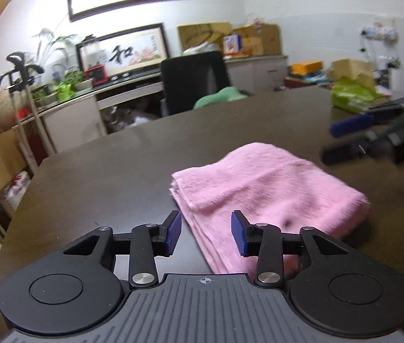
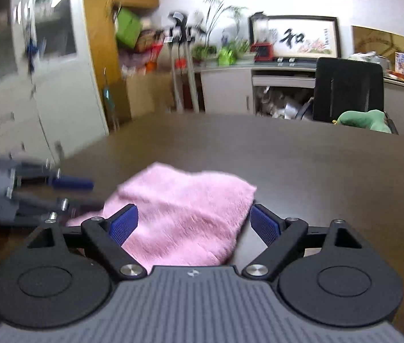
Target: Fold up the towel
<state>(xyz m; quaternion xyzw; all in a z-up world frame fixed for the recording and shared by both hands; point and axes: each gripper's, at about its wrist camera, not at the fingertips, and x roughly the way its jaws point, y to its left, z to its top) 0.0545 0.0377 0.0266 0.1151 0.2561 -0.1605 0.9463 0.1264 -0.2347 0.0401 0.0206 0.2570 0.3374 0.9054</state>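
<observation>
A pink towel [image 1: 267,183], folded into a thick stack of layers, lies flat on the dark brown table [image 1: 110,177]. My left gripper [image 1: 205,233] hovers at the towel's near left corner. Its blue pads stand apart on either side of the folded edge without pressing it. My right gripper [image 2: 194,223] is wide open over the other end of the towel [image 2: 184,205], and its pads do not touch the cloth. Each gripper appears blurred in the other's view: the right gripper [image 1: 353,140] beyond the towel, the left gripper [image 2: 67,191] at the towel's left side.
A green plastic bag [image 1: 353,97] and boxes sit at the table's far right. A black office chair [image 1: 193,80] with a green cloth [image 1: 219,97] on it stands behind the table. Cabinets, plants and cartons line the walls.
</observation>
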